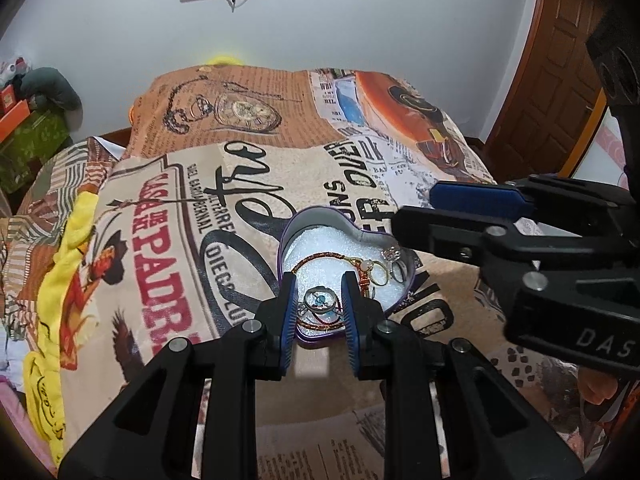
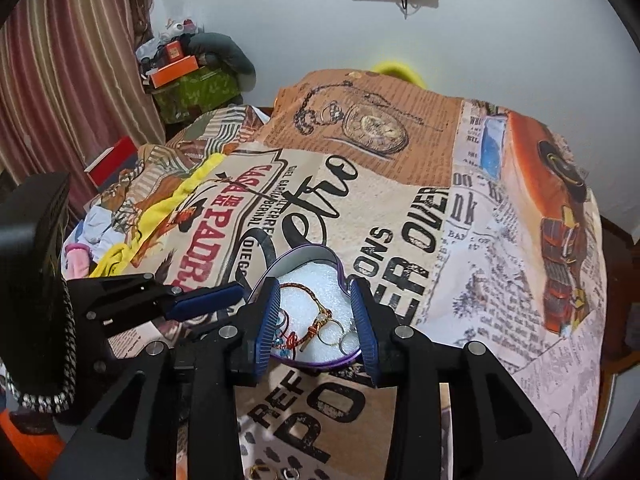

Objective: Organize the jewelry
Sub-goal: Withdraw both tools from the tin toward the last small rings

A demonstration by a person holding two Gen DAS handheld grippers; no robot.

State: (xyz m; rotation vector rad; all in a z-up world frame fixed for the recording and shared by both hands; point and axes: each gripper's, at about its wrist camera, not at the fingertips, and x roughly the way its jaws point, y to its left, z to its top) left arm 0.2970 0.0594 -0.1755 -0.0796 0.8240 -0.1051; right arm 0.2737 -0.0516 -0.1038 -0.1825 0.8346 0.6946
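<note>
My left gripper (image 1: 319,312) parted, empty, over heart-shaped tin (image 1: 298,220); right gripper (image 2: 316,320) spread, empty, above gold rings (image 2: 334,332) inside.

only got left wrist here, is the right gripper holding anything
Observer: No. In the right wrist view the right gripper has its pads apart above the heart tin, with nothing pinched between them.
Operator: any jewelry still outside the tin
Observer: Yes. A few loose rings lie on the blanket at the very bottom edge of that view, on the near side of the tin.
Operator: whats off to the left of the bed
Observer: A striped curtain hangs there, with a red box below it.
</note>
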